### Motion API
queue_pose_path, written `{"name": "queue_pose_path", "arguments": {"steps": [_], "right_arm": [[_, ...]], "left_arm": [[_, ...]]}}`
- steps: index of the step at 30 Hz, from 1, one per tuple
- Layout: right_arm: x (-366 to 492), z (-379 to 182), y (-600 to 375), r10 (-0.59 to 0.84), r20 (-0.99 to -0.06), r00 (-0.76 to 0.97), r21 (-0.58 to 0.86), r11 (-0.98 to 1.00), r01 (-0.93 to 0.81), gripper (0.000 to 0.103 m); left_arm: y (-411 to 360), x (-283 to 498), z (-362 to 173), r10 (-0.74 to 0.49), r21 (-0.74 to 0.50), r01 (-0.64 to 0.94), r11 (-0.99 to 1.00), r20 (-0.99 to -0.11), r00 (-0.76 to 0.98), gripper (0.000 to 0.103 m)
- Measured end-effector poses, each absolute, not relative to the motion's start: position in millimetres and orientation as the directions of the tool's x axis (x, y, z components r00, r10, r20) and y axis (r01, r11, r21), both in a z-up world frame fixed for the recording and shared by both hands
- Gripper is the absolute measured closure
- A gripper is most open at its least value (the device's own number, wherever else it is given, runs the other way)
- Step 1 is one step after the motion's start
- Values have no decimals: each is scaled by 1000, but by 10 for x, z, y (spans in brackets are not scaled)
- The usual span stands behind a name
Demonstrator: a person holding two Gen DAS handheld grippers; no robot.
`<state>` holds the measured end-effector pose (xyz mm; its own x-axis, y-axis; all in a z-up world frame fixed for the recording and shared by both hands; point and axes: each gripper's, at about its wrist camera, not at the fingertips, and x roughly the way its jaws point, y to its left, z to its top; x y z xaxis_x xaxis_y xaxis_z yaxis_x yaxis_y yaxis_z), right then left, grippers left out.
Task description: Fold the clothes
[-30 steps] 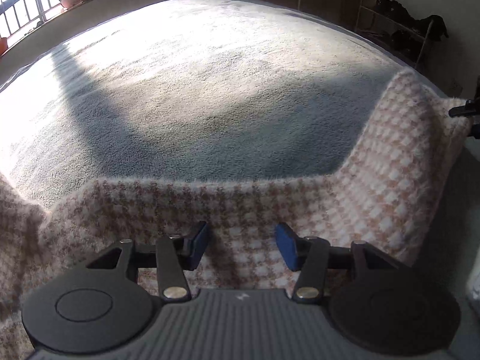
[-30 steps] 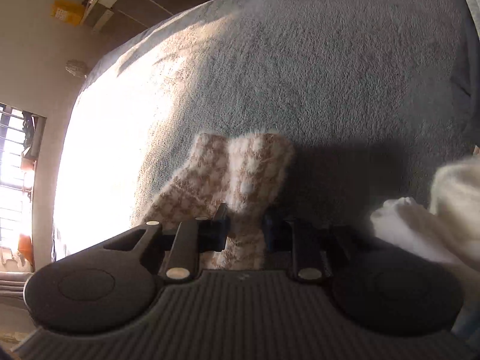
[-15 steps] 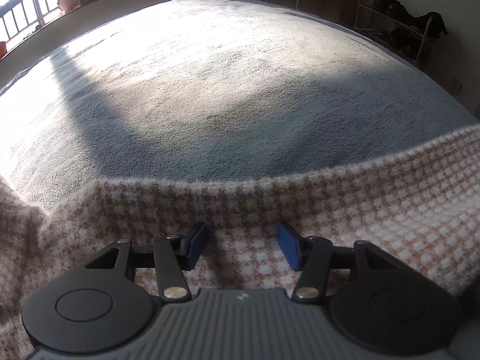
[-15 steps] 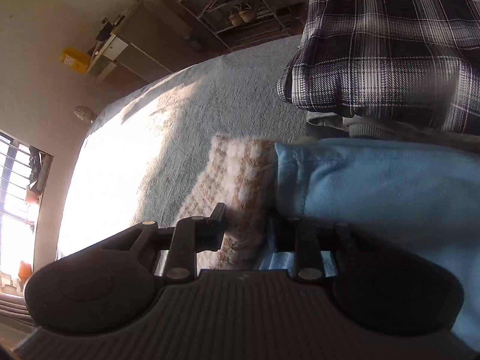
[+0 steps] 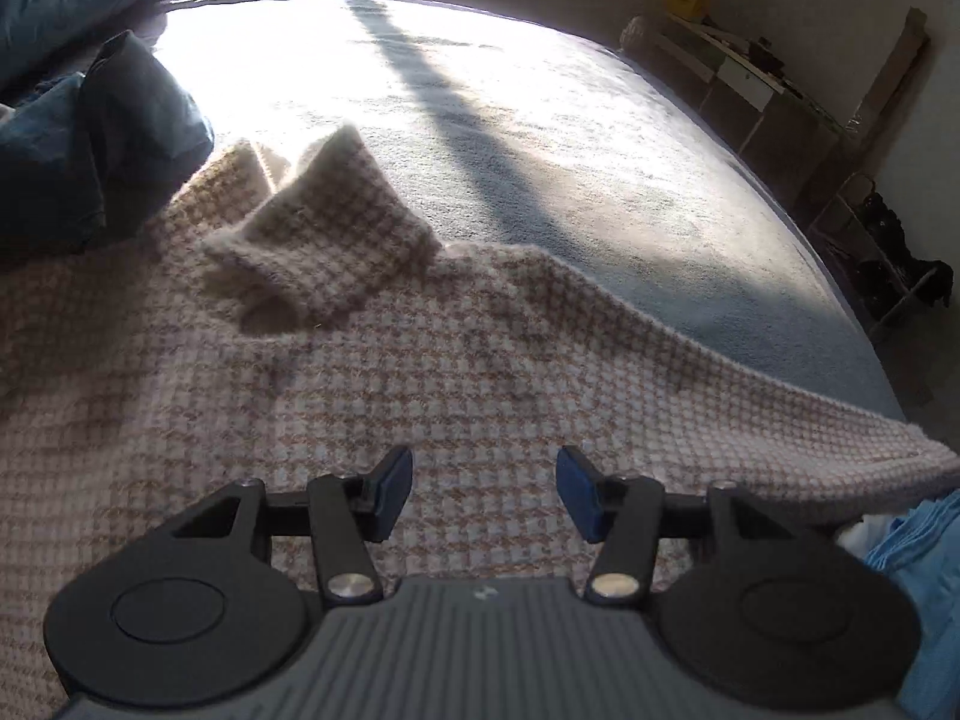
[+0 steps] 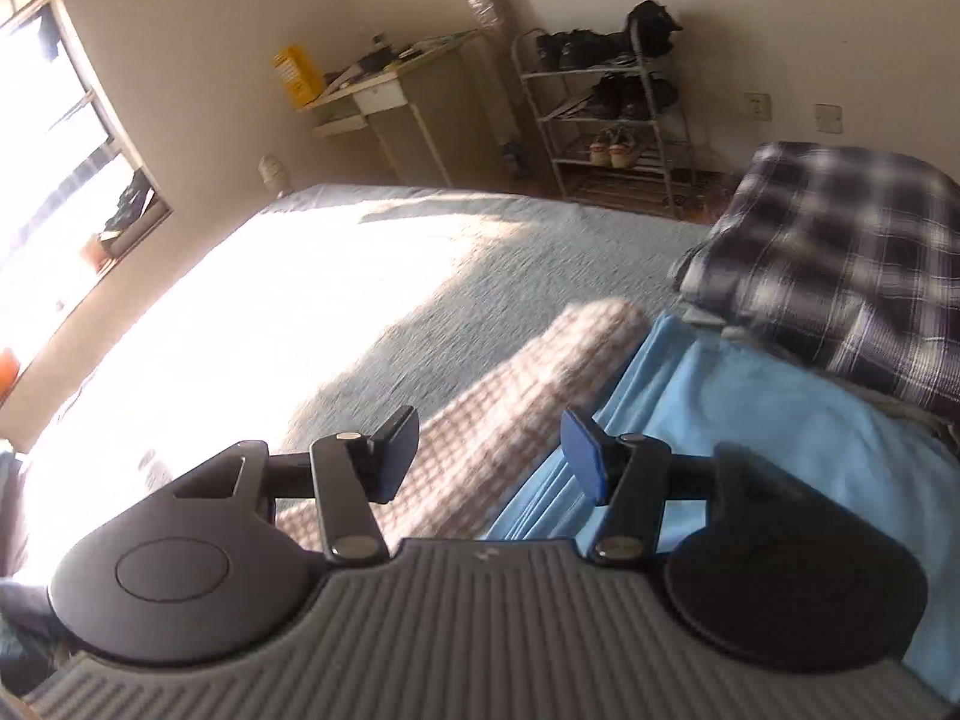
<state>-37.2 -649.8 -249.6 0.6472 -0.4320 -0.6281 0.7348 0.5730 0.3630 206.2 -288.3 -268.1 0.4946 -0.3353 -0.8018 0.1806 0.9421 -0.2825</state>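
Left wrist shows the sweater (image 5: 456, 372) spread; right, seemingly a plaid shirt (image 6: 840, 264); both hand-held grippers open.

A bedroom in a lived-in home, lit by strong daylight from a barred window (image 6: 66, 138) on one side. A wide bed (image 6: 372, 276) covered in pale grey-blue plush fills most of the room, with laundry spread across it: a houndstooth knit (image 5: 420, 372), a light blue garment (image 6: 750, 420), a folded dark plaid shirt (image 6: 840, 264) and dark blue bedding or clothing (image 5: 78, 120) heaped at one end. Against the far wall stand a metal shoe rack (image 6: 606, 114) stacked with footwear and a small cluttered desk (image 6: 396, 90) bearing what appears to be a yellow box (image 6: 295, 75). Wall sockets (image 6: 759, 105) sit low on plain painted plaster.
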Motion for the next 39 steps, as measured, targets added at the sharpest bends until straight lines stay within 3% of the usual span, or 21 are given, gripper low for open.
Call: {"name": "queue_pose_path", "arguments": {"steps": [3,10,15,18,24,30,34,39], "right_arm": [[-155,-2461,-5986,-297,-660,690,366,675,641,51],[604,-2399,-4400,57,-710,702,416,838,353,51],[851,-2287,-3251,221,-707,671,445,877,180,51],[909,-2272,-2688,278,-713,643,433,897,92,51],[1105,-2559,-1796,349,-776,525,389,921,-37,51],[1250,-2894,-1046,392,-825,407,387,917,-97,51],[1358,-3045,-847,392,-842,371,412,911,-28,51],[1373,-3090,-724,378,-849,368,408,913,4,51]], "left_arm": [[-2025,1831,-2493,-271,-299,34,954,-803,531,49],[-63,1112,-2184,-3,-189,-290,938,-842,539,49],[1182,511,-2009,237,-51,-510,859,-842,484,49],[1861,215,-1997,299,-38,-614,789,-848,437,48],[2656,92,-2398,165,-255,-743,618,-883,440,48],[2913,600,-2859,-11,-485,-754,443,-844,536,48],[3003,1114,-2988,-56,-500,-722,477,-838,543,49],[3024,1465,-3185,-30,-408,-778,477,-892,450,59]]}}
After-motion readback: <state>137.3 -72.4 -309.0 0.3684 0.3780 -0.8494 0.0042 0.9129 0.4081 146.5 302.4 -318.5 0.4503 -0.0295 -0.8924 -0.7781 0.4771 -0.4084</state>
